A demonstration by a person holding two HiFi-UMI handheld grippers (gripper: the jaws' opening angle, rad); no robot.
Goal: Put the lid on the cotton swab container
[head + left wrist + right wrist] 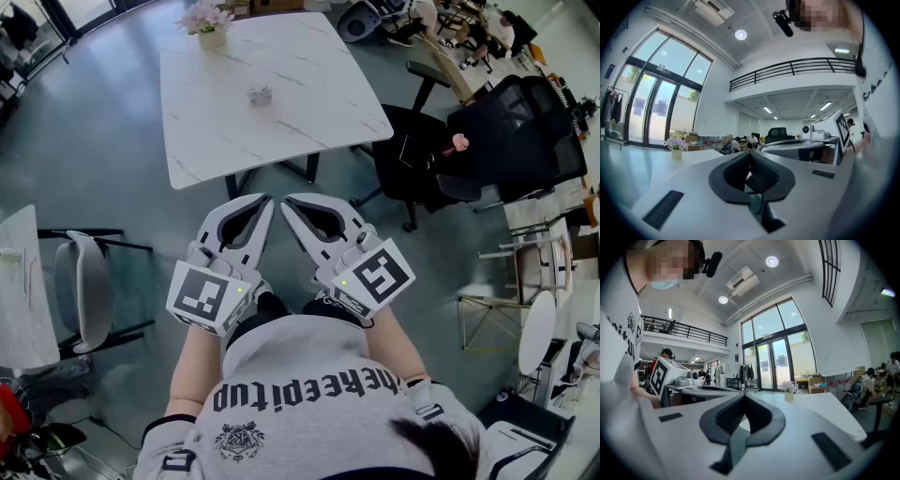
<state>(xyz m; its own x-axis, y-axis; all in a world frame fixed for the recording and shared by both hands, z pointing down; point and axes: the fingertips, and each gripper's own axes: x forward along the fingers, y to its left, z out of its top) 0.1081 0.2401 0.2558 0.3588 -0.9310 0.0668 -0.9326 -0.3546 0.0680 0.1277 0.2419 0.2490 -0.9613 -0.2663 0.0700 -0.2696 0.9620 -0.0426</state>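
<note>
Marbled white, the table (309,103) carried the cotton swab container (260,94) near its middle, well apart from our left gripper (266,200) and right gripper (285,201), both closed on nothing, so we judged approaching and opening them came first.

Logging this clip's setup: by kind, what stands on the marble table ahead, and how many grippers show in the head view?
Flower pot: 1
Small container: 1
Grippers: 2, the left gripper and the right gripper, both with jaws shut and empty
Total: 4
</note>
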